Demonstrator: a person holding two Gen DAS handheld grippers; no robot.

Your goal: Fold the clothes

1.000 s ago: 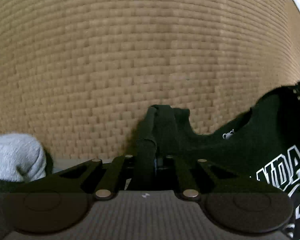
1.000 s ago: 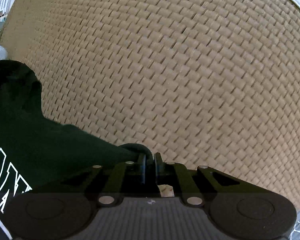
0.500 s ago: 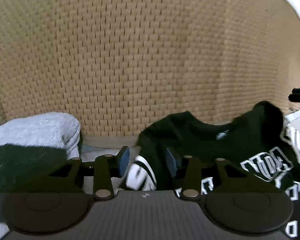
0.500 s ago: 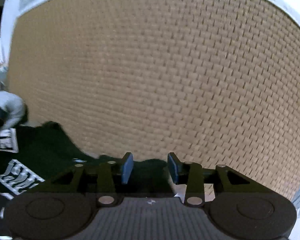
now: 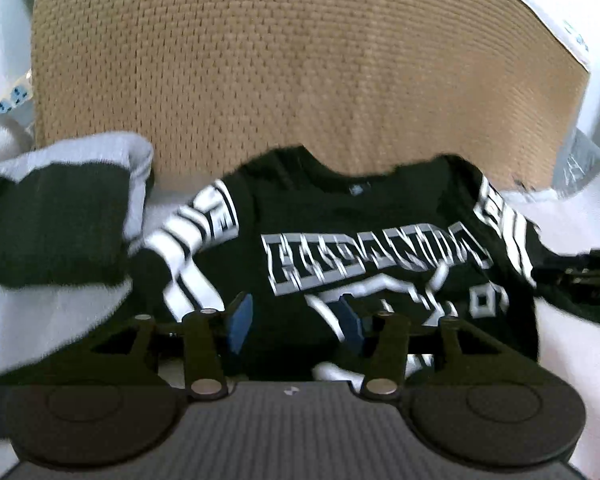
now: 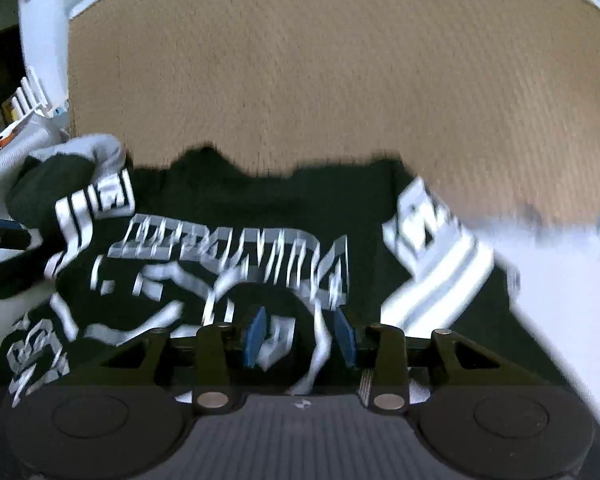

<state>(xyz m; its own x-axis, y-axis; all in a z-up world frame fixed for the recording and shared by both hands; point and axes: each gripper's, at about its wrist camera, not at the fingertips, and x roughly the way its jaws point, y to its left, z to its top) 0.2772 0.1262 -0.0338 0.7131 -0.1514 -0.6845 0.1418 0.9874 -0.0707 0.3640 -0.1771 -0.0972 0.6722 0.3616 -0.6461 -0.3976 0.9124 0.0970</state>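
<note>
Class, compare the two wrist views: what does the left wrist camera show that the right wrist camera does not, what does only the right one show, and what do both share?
Only the left wrist view shows the left gripper in the foreground with its jaws apart, and a small label at the shirt's collar.

Only the right wrist view shows the right gripper in the foreground with its jaws apart, and shelving at the far left edge.

Both show the black printed shirt spread flat, the woven mat beyond it, and a grey-and-black folded garment to the left.
</note>
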